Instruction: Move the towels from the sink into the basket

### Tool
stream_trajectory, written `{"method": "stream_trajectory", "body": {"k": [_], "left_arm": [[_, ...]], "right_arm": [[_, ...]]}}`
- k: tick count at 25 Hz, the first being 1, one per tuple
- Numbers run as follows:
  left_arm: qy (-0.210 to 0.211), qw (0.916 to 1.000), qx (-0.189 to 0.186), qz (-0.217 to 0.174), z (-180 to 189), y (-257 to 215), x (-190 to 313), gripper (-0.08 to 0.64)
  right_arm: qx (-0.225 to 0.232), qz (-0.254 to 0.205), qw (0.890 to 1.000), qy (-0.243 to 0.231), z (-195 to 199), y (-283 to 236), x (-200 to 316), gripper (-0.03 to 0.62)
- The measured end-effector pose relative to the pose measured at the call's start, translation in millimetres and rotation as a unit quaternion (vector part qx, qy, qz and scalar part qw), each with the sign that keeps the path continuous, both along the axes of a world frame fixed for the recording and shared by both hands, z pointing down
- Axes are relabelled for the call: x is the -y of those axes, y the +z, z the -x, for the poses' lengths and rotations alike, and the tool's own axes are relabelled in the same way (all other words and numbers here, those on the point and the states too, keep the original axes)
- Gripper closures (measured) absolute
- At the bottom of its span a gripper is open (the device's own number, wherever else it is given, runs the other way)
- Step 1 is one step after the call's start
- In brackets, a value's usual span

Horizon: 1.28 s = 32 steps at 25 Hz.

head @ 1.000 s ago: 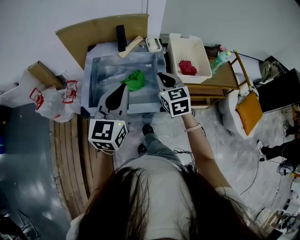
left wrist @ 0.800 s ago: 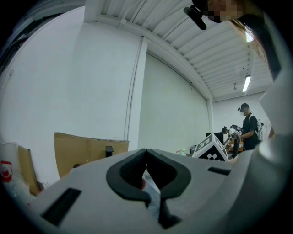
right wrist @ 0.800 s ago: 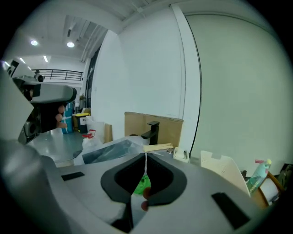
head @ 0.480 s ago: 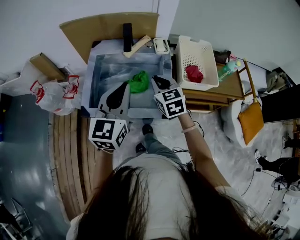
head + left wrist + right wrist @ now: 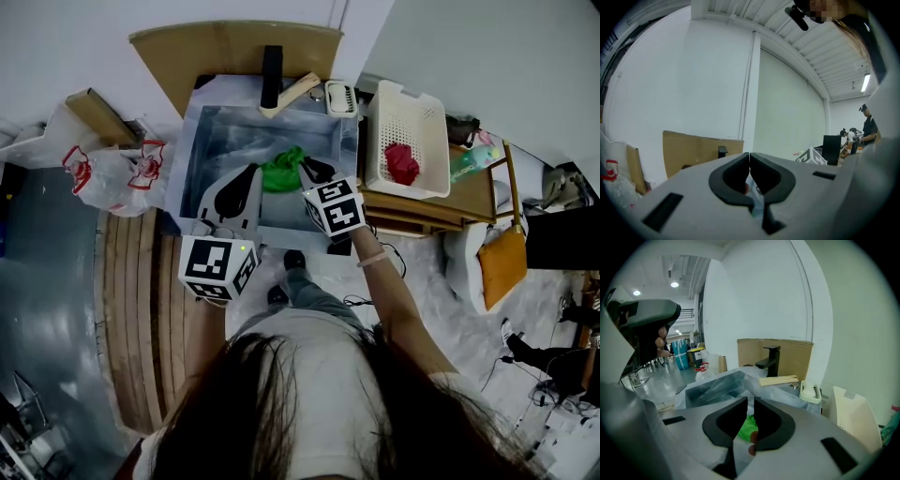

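A green towel (image 5: 281, 169) lies crumpled in the steel sink (image 5: 217, 141), near its front right corner. A red towel (image 5: 401, 161) lies in the white basket (image 5: 386, 131) to the right of the sink. My right gripper (image 5: 306, 168) points down over the sink's front edge, its tips right beside the green towel (image 5: 748, 428). Only a thin slit shows between its jaws and nothing is in it (image 5: 750, 400). My left gripper (image 5: 250, 172) hovers level over the front of the sink, just left of the towel, shut and empty (image 5: 749, 154).
A black faucet (image 5: 272, 64), a wooden brush (image 5: 292, 94) and a soap dish (image 5: 340, 97) line the sink's back edge. Cardboard (image 5: 225, 45) leans behind. A plastic bag (image 5: 112, 173) lies left. The basket stands on a wooden table (image 5: 473, 192) beside a green bottle (image 5: 466, 161).
Both grippers have moved forward over the sink. The right one has dropped and tilted down until its tips are next to the green towel.
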<state>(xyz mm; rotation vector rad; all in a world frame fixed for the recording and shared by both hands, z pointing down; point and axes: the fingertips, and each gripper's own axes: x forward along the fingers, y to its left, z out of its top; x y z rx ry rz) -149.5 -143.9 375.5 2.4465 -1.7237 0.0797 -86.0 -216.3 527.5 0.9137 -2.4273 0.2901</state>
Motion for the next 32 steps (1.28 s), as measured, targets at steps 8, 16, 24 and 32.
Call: {"method": "stream_trajectory", "body": {"k": [8,16,24,32], "left_arm": [[-0.017,0.9998,-0.004,0.012,9.2,11.6,21.6,0.551],[-0.03,0.9992,-0.007,0.025,16.9,21.8,40.1,0.551],[-0.043,0.9984,-0.012,0.034,26.2,30.3,54.8,0.551],[-0.054,0.9971,-0.019,0.049,36.4,45.3,67.4,0.551]], "right_arm": [[-0.015,0.039,0.999,-0.028,22.3,33.9,14.8,0.508],[-0.037,0.076,0.996,-0.043,36.0,70.3,27.3,0.446],[-0.058,0.114,0.99,-0.052,48.8,107.3,34.4,0.384],[-0.087,0.135,0.986,-0.043,50.0,143.0,46.6,0.33]]}}
